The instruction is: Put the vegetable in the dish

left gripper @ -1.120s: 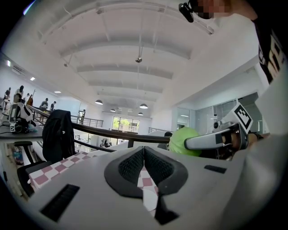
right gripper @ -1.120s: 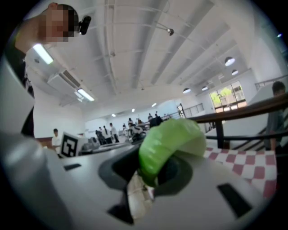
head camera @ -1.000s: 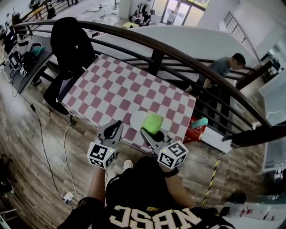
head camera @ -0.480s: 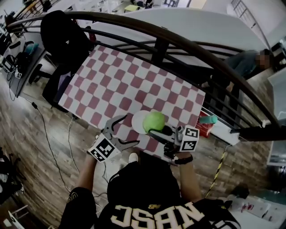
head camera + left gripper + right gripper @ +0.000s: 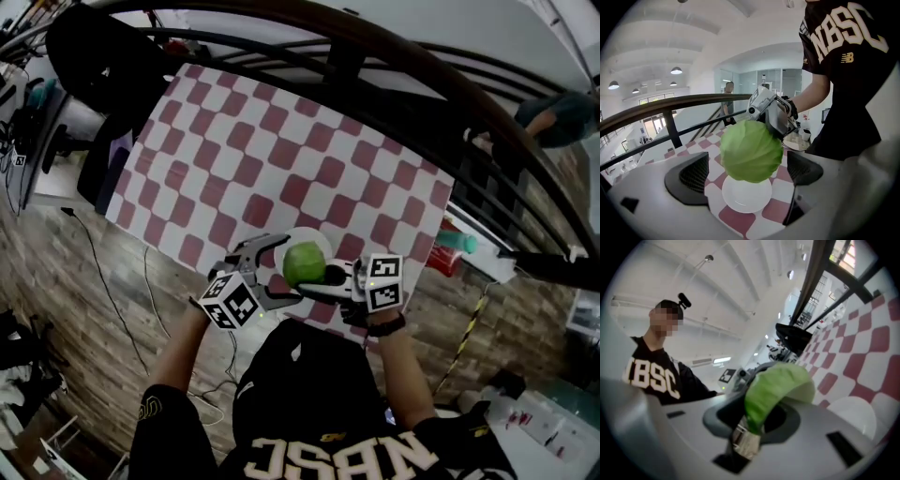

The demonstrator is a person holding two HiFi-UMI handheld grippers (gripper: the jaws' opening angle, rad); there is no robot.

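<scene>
2 grippers: the right gripper (image 5: 323, 279) carried the load, and the left gripper (image 5: 278, 272) was empty beside it.
Right fingers: clamped on the cabbage (image 5: 751, 151), biting into the leafy side of it and pointing about level.
Left fingers (image 5: 693, 174): wide apart and had just been opening. The cabbage sat ahead in the gap between them, with neither pad touching it.
Cabbage place: over the dish (image 5: 746, 199) at the near edge of the tabletop (image 5: 234, 159). It looked just above the dish, but I could not tell whether the bottom touched.
Key relation: the dish lay straight below the cabbage, so the remaining move was probably a short drop, not a sideways carry.
Long axis: none to speak of, as the cabbage was close to a ball.
Nearer hand: the right, which already held it. The left only flanked it.
Cabbage material: pale green, ribbed, layered leaves with a matte surface. It looked light and a bit squashy at the grip.
Dish: white, round, shallow, glossy and empty.
Tabletop: flat red-and-white check cloth.
Risk (judged): a round body on a shallow rim could roll off once released.
</scene>
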